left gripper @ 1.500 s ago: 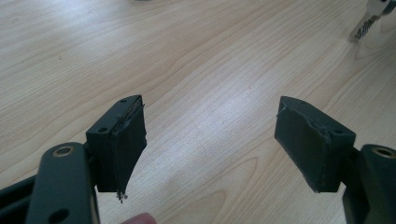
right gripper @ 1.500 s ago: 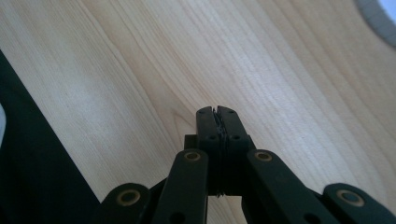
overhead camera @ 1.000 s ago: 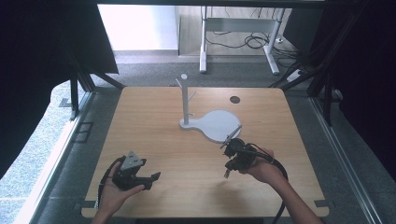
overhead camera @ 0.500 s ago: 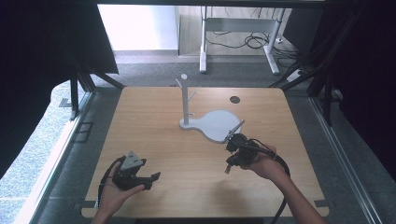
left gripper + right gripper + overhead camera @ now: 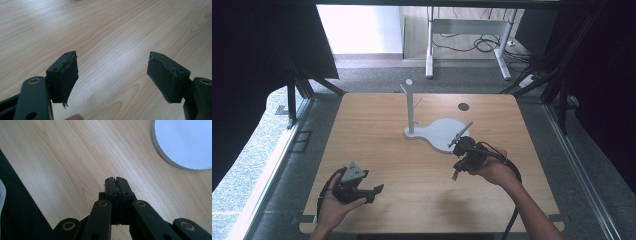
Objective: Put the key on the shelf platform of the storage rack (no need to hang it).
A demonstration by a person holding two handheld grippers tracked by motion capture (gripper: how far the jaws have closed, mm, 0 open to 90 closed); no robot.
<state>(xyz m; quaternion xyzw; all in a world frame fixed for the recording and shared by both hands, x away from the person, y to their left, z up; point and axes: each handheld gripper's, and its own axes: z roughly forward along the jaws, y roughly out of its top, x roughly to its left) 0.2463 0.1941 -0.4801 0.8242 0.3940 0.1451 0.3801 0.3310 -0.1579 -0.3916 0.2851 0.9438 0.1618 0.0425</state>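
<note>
Nearest the person, the left gripper (image 5: 373, 191) rested low on the light wooden table (image 5: 377, 130), jaws spread wide and empty. Farther in, the right gripper (image 5: 455, 175), jaws pressed together on nothing, hovered just beside the white flat-based branched stand (image 5: 439, 132).

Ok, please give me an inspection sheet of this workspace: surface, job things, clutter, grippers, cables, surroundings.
Surface: wooden table, bare, with a dark round hole near the far edge.
Job's things: white stand, upright branched post on a flat rounded base, nothing hanging on it.
Clutter: nothing seen.
Grippers: left gripper open, empty, held low over the near edge; right gripper shut, empty, beside the stand's base.
Cables: one trails from each gripper; more lie on the floor beyond.
Surroundings: dark curtains at both sides, white desk frame behind.
</note>
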